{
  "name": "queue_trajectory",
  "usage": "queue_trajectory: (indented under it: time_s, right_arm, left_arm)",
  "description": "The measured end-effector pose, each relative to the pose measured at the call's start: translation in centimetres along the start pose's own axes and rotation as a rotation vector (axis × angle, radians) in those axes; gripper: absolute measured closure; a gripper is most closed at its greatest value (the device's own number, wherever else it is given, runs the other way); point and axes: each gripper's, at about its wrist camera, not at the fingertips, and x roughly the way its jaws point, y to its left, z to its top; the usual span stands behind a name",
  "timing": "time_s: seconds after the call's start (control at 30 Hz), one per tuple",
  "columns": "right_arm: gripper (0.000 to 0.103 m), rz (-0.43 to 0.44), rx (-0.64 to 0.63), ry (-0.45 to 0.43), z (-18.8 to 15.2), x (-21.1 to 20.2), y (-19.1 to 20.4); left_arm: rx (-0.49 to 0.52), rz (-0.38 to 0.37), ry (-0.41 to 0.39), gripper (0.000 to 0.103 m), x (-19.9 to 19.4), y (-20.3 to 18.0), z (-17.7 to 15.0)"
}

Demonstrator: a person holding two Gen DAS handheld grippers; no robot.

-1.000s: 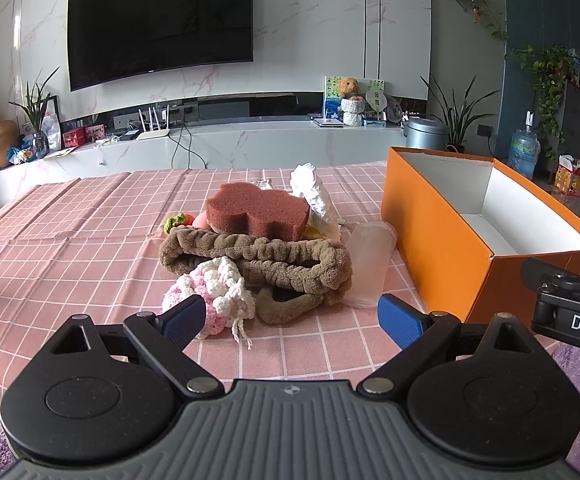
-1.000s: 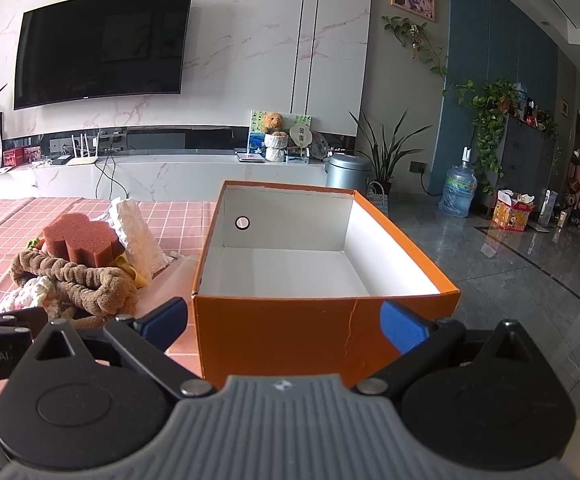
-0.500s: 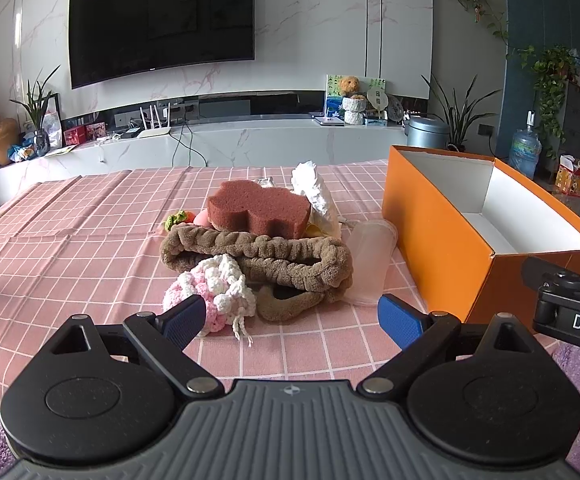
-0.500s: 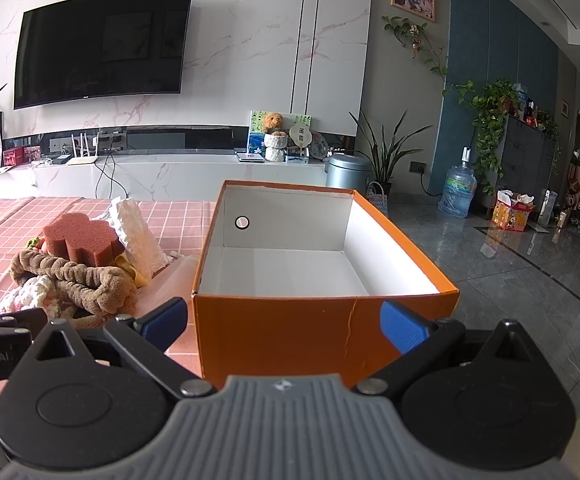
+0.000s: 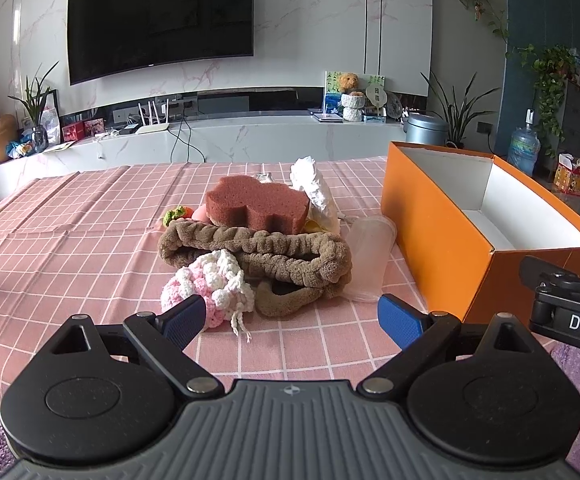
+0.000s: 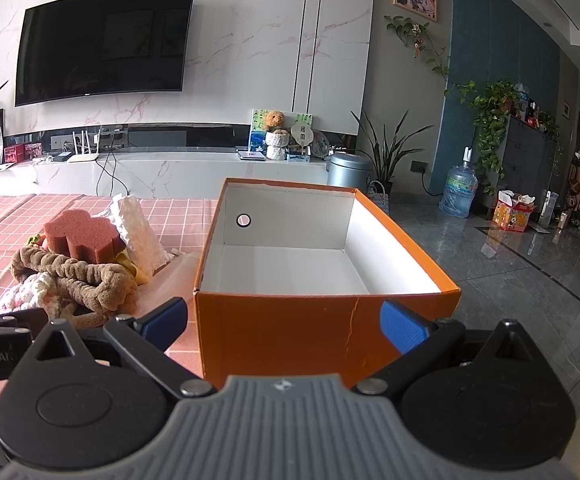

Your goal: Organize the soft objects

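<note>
Only right wrist view shows orange box (image 6: 281,332) floor — bare white.

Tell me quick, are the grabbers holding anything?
Left gripper: open, holding nothing.
Right gripper: open, holding nothing.

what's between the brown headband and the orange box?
A clear plastic cup on its side, touching the brown headband and short of the orange box; bare pink checked cloth fills the rest. The left wrist view shows it best.
</note>
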Motion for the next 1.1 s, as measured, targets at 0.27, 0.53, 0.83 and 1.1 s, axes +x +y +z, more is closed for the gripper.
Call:
queue_trajectory:
  time_s: [0.27, 0.53, 0.83, 1.1]
  right_arm:
    - [0.003, 0.153, -0.03, -0.086, 0.3, -0.2, 0.4]
    - [0.028, 0.301, -0.131, -0.087, 3.2, 1.5, 2.8]
    - [0.048, 0.468, -0.242, 0.038, 5.5, 6.2, 7.6]
    - [0.047, 0.526, -0.319, 0.249, 4.6, 12.2, 11.5]
  left_arm:
    - [-0.052, -0.072, -0.01, 0.0, 0.6, 1.2, 0.9]
    - [-0.059, -0.123, 0.028, 0.016, 2.3, 3.8, 2.8]
    - [-0.083, -0.153, 0.122, 0.022, 6.4, 7.3, 4.5]
    - [-0.1, -0.17, 0.223, 0.032, 9.6, 8.6, 4.4]
